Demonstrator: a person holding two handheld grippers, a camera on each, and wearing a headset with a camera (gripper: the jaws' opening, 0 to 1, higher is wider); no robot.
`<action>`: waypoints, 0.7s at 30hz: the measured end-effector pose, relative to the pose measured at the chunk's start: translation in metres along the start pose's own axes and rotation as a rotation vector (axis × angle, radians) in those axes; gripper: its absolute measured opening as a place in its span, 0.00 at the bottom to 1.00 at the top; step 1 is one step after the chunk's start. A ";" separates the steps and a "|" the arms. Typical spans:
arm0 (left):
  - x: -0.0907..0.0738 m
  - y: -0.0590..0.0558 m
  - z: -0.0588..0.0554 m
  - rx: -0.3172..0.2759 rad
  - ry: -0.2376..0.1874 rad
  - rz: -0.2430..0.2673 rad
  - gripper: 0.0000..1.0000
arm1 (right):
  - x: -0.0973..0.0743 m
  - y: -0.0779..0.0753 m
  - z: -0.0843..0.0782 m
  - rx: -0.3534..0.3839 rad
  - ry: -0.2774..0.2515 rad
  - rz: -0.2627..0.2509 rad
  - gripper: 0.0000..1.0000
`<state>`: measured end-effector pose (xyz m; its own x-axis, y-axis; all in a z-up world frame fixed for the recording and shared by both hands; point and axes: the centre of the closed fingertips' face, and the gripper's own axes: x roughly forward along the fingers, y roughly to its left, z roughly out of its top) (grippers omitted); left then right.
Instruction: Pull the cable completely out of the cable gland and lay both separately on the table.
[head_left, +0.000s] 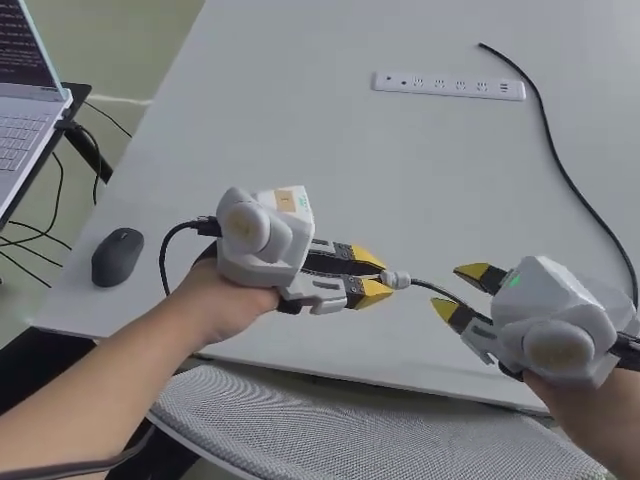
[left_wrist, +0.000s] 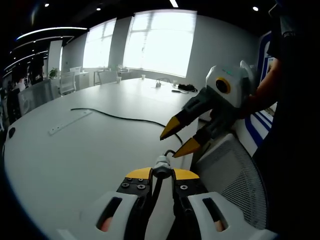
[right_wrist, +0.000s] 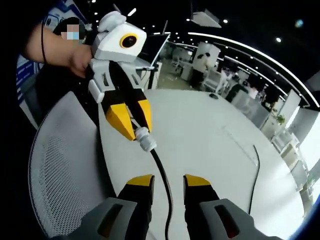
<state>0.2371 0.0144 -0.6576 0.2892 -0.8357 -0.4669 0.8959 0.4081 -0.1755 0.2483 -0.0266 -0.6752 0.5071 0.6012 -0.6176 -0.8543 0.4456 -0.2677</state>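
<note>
A small grey cable gland (head_left: 396, 280) sits pinched between the yellow tips of my left gripper (head_left: 378, 278), which is shut on it just above the table's near edge. A thin black cable (head_left: 430, 288) runs from the gland to the right. It passes between the spread yellow jaws of my right gripper (head_left: 458, 292), which is open around it and not gripping. In the right gripper view, the cable (right_wrist: 161, 170) lies in the gap of the right gripper (right_wrist: 170, 181) and leads up to the gland (right_wrist: 145, 139). In the left gripper view, the gland (left_wrist: 161, 167) sits at the jaw tips.
A white power strip (head_left: 448, 86) lies at the far side of the white table (head_left: 300, 130), with its black cord (head_left: 570, 180) trailing down the right. At the left are a mouse (head_left: 117, 255) and a laptop (head_left: 25, 110). A mesh chair (head_left: 330, 430) stands below the near edge.
</note>
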 end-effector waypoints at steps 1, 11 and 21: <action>0.000 0.000 0.000 0.000 0.001 0.000 0.15 | 0.000 0.000 0.001 -0.007 0.000 0.001 0.19; 0.001 -0.005 0.002 0.002 0.000 -0.009 0.15 | 0.009 0.009 0.015 -0.114 -0.012 0.034 0.13; 0.002 -0.003 0.001 0.001 0.003 -0.010 0.15 | 0.009 0.017 0.020 -0.186 -0.022 0.056 0.02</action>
<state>0.2352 0.0112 -0.6575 0.2795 -0.8383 -0.4681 0.8989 0.3998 -0.1792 0.2409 -0.0001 -0.6708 0.4586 0.6372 -0.6194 -0.8867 0.2815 -0.3668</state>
